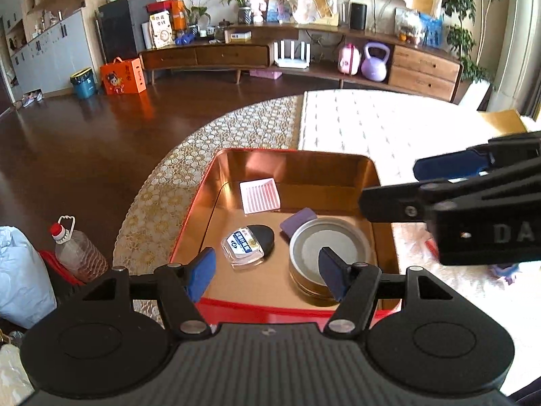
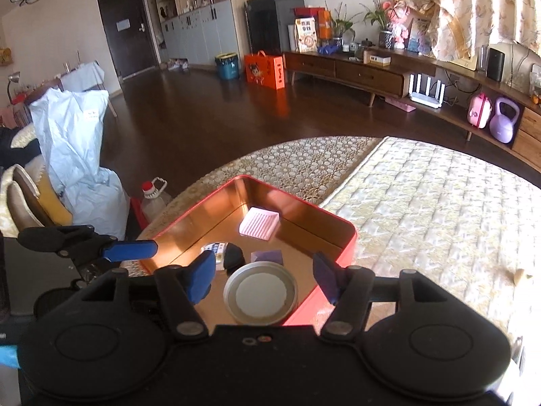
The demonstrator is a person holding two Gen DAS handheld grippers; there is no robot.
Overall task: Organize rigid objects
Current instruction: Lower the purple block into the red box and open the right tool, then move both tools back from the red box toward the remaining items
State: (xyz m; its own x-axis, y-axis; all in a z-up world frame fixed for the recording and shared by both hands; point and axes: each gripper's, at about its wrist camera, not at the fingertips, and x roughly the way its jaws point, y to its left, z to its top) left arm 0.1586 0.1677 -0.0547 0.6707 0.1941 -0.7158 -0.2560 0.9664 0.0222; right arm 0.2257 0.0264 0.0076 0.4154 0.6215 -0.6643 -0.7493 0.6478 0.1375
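- Right now the left gripper [image 1: 267, 274] hangs above the near end of a red tin box [image 1: 189, 216] with a shiny copper-coloured inside; its blue pads stand well apart and nothing is between them.
- From its own camera the right gripper [image 2: 265, 279] is likewise spread wide, with no object in its grasp; it hovers over the box's near corner. In the left wrist view it [image 1: 389, 186] reaches in from the right, above the box's right rim.
- Lying on the box floor nearest the grippers is a round metal tin [image 1: 329, 257] with a grey lid, flat and upright, close to the right wall.
- Just beside it, on its far side and touching or nearly so, lies a small purple block [image 1: 299, 220].
- To the left of the tin sits a clear plastic case with a blue-and-white label [image 1: 241, 248], resting against a black oval piece [image 1: 262, 238].
- Further back, toward the far wall, a pink ribbed soap-dish-like tray [image 1: 259, 195] lies apart from the others.
- The box stands on a table with a gold lace-pattern cloth [image 1: 203, 155], beside a pale quilted mat [image 1: 389, 128].
- On the floor left of the table stands a plastic bottle with a red cap [image 1: 77, 253].
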